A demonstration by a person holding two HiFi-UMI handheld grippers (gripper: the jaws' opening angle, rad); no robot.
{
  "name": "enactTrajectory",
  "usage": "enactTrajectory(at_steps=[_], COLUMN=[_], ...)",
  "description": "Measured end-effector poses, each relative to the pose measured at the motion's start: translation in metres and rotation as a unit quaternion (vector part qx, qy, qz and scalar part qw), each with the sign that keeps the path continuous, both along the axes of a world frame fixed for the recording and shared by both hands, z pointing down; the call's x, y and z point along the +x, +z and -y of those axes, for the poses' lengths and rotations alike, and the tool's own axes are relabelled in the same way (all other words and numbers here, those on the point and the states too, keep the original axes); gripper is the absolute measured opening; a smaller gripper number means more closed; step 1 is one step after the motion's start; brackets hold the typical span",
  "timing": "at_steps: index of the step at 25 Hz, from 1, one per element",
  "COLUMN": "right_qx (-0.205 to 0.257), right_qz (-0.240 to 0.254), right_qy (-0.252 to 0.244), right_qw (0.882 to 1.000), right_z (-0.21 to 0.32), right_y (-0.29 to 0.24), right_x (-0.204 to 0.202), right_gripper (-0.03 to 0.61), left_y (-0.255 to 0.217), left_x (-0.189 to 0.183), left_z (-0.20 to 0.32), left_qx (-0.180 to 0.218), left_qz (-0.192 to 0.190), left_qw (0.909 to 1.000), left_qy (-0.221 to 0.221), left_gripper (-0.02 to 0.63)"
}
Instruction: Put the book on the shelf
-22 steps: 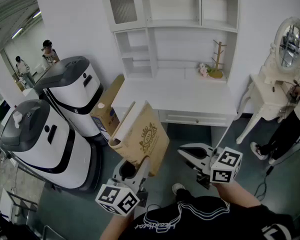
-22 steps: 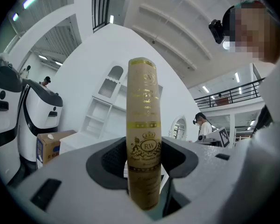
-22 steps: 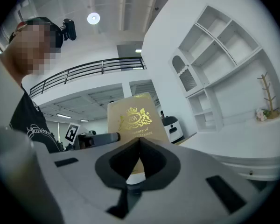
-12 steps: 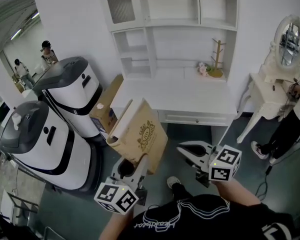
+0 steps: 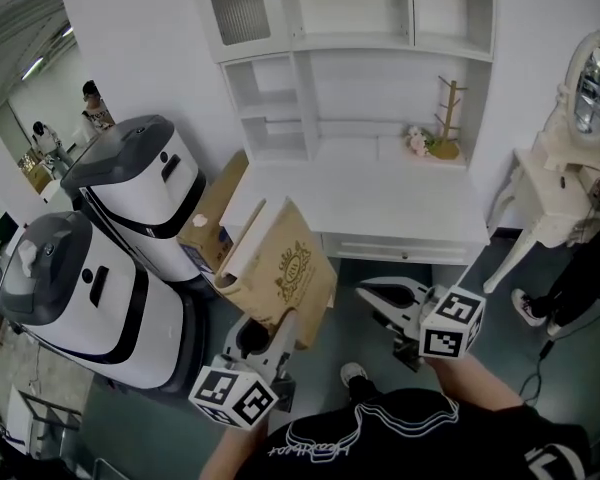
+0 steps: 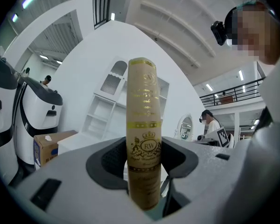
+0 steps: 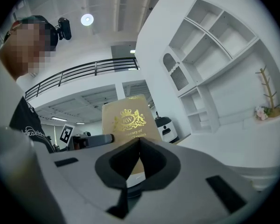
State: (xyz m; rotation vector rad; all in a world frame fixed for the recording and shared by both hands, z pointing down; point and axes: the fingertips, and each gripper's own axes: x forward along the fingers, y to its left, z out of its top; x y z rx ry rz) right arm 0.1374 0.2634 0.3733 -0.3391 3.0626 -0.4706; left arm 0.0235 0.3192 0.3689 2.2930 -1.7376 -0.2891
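A tan book (image 5: pixel 280 266) with a gold crest stands upright and tilted in my left gripper (image 5: pixel 278 330), which is shut on its lower edge. In the left gripper view the book's spine (image 6: pixel 143 125) fills the gap between the jaws of my left gripper (image 6: pixel 143 148). My right gripper (image 5: pixel 377 294) hovers to the right of the book, apart from it, shut and holding nothing. In the right gripper view my right gripper (image 7: pixel 139 143) has its jaw tips meeting, and behind them is the book's cover (image 7: pixel 129 120). The white shelf unit (image 5: pixel 310 78) rises ahead over a white desk (image 5: pixel 360 208).
Two white-and-grey machines (image 5: pixel 130 183) (image 5: pixel 75 293) stand at the left, with a cardboard box (image 5: pixel 212 216) beside them. A small wooden stand (image 5: pixel 446 118) and flowers sit on the desk. A white vanity with mirror (image 5: pixel 570 158) and a standing person (image 5: pixel 590 268) are at the right.
The book stays gripped in my left gripper, in almost the same spot. The view has shifted a little, so the shelf unit and desk now sit slightly further right.
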Motion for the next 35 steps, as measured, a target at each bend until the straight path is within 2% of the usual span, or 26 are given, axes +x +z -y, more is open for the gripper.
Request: enactTrajectory(at_steps=[13, 19, 25, 35], right_qx=[-0.029, -0.026, 0.007, 0.008], right_qz=[0.008, 0.014, 0.019, 0.018], right_qy=[0.009, 0.008, -0.012, -0.011], right_qw=[1.000, 1.000, 1.000, 1.000], right_z=[0.184, 0.248, 0.273, 0.305], right_y=[0.002, -0.004, -0.015, -0.011], right_x=[-0.027, -0.034, -0.048, -0.067], right_gripper=[0.006, 0.006, 0.006, 0.006], left_y=[-0.003, -0.010, -0.019, -0.032], left_x=[-0.020, -0.028, -0.041, -0.068], left_z=[0.181, 0.242, 0.274, 0.309], left_qx=[-0.017, -0.013, 0.003, 0.033], left_qz=[0.004, 0.009, 0.019, 0.030], left_qw=[0.9997, 0.9998, 0.9998, 0.9990], left_qy=[0.017, 0.013, 0.002, -0.010], left_gripper=[0.199, 0.199, 0.199, 0.199])
